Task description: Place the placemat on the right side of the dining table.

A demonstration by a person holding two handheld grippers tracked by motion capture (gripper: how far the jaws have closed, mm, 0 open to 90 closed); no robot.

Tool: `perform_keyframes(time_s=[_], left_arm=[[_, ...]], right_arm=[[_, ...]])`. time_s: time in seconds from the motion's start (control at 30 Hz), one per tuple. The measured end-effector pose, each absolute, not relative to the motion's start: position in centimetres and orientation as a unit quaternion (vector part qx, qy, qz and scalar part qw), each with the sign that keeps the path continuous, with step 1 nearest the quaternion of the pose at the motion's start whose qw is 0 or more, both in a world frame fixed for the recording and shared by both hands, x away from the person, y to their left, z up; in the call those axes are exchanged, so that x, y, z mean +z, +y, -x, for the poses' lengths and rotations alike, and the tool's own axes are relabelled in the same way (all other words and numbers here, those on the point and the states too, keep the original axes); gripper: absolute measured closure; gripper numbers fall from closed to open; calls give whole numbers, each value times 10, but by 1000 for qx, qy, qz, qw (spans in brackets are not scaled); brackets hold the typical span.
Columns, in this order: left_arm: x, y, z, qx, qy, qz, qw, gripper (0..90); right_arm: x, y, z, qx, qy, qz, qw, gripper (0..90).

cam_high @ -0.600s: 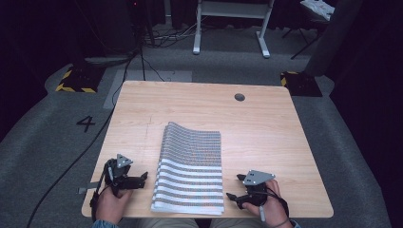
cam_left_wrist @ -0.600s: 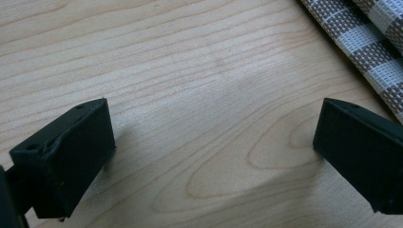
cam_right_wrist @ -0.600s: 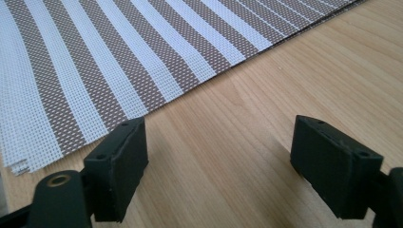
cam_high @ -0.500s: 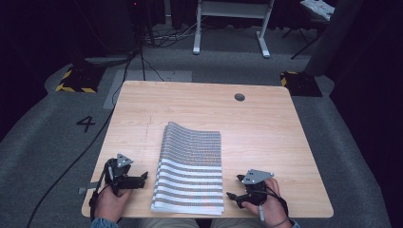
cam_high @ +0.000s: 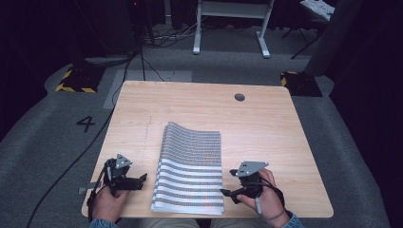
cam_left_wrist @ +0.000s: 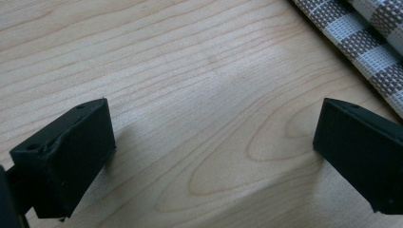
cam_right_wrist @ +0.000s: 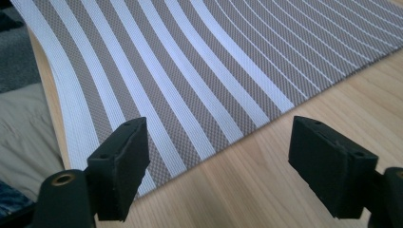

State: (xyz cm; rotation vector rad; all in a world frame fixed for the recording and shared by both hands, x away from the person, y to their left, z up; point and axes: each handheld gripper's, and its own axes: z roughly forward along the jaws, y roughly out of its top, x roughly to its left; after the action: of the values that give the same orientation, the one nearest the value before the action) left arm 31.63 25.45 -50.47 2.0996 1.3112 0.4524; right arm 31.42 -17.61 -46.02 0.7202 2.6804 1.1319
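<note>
High view: a striped woven mat (cam_high: 190,168) lies flat at the table's (cam_high: 266,128) near middle, its near edge at the table edge (thin, limp, likely light; best pinched at near corners); left gripper (cam_high: 135,180) and right gripper (cam_high: 227,192) flank it, jaws wide, empty; bare wood beyond.

One striped mat (cam_high: 190,168) lies on the one wooden table (cam_high: 266,128), running from the middle to the near edge. Two grippers are there, one (cam_high: 138,180) left of the mat and one (cam_high: 228,183) right of it, each in one hand. One round hole (cam_high: 239,97) sits near the far right corner.
</note>
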Motion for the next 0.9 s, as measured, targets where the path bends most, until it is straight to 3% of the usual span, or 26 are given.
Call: perform_keyframes(time_s=[0.33,0.9], left_arm=[[-505,255,-315,173,500,-791,307,5],[-505,255,-315,172,499,-791,309,2]], right_arm=[[-431,-131,-339,399,888,-223,50,154],[-426,-44,-378,396,885,-240,42,158]])
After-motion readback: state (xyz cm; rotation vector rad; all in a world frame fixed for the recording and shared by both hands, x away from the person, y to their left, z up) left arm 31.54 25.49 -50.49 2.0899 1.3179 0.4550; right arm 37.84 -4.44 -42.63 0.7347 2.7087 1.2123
